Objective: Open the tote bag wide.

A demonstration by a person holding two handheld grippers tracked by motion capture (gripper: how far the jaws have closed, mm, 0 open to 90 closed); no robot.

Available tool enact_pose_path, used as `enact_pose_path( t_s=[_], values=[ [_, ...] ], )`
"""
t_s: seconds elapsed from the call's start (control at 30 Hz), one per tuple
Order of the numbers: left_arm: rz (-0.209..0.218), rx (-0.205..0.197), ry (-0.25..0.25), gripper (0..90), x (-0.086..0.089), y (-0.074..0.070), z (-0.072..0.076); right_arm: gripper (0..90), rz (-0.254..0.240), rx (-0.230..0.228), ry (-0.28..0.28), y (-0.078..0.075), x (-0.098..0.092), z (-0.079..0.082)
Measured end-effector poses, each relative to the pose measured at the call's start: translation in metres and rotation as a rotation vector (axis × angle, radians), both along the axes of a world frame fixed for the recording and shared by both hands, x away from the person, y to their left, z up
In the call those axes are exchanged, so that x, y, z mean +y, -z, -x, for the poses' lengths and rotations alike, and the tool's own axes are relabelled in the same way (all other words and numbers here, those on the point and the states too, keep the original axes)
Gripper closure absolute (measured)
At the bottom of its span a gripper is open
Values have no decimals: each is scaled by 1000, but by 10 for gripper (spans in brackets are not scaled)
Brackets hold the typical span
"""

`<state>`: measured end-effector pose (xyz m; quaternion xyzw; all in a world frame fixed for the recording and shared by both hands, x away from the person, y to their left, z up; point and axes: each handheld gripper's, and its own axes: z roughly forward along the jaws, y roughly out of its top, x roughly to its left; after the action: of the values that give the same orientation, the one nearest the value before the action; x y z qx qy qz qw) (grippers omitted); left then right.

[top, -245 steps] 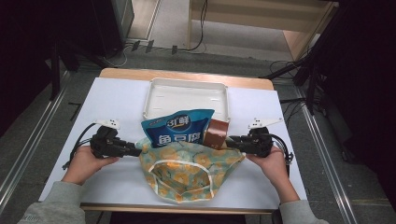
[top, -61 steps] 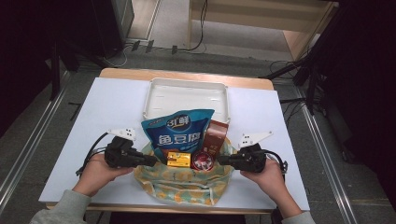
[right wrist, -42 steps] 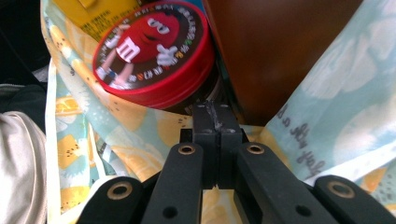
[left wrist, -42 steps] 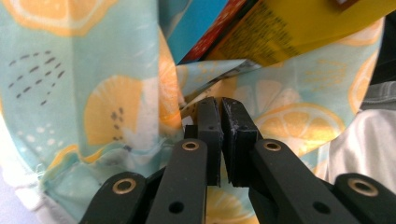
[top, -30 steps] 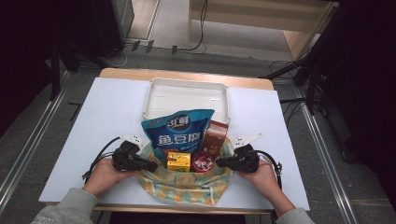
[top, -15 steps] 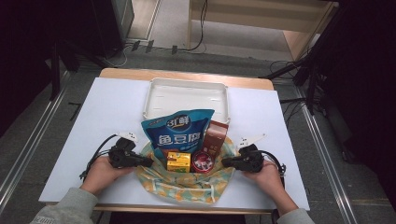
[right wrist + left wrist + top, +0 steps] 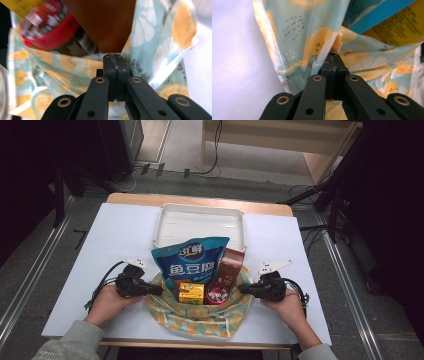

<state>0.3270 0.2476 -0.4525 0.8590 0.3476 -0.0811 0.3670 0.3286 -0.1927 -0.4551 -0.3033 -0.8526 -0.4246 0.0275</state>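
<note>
While both tongs stay put: left tongs point(image 7: 159, 290) clamped shut on left rim of cloth bag point(image 7: 200, 320), right tongs point(image 7: 242, 290) same on right rim. Bag sits at near edge of tabletop point(image 7: 115, 245), mouth pulled wide so snacks come out easy, I guess. Blue pouch point(image 7: 192, 262), brown box point(image 7: 231, 266), yellow box point(image 7: 191, 292), red tin point(image 7: 217, 293) poke out toward white tray point(image 7: 200, 222).

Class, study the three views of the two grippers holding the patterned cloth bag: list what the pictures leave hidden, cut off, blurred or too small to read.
- Lower half of the blue packet: high view, hidden inside the cloth bag.
- Red can: right gripper view, label blurred, cut off by the top edge.
- Brown carton: high view, print too small.
- Yellow box: high view, print too small.
</note>
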Motion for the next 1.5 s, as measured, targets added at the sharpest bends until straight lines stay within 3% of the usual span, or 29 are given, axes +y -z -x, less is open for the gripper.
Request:
enact_pose_path(
  t_s=[0.17,0.23,0.47,0.67,0.87,1.07,1.37,1.5],
  values=[
    [17,-17,7,900,3,-12,-2,900,-54,-22,18,-17,-7,1],
    [40,-25,1,900,5,-19,-3,900,-68,-51,20,-24,-9,-1],
    [64,-87,-18,900,8,-50,-16,900,-59,-79,40,-40,-9,-19],
    [54,-100,6,900,-8,-59,-31,900,-71,-97,53,-47,-1,-37],
    [55,-102,41,900,-28,-49,-40,900,-100,-111,30,-48,14,-47],
    [71,-72,25,900,-32,-30,-45,900,-103,-115,20,-35,21,-47],
    [62,-39,13,900,-31,-9,-46,900,-73,-67,32,-11,17,-50],
    [39,-23,12,900,-32,1,-47,900,-48,-56,32,-1,18,-51]
  ],
)
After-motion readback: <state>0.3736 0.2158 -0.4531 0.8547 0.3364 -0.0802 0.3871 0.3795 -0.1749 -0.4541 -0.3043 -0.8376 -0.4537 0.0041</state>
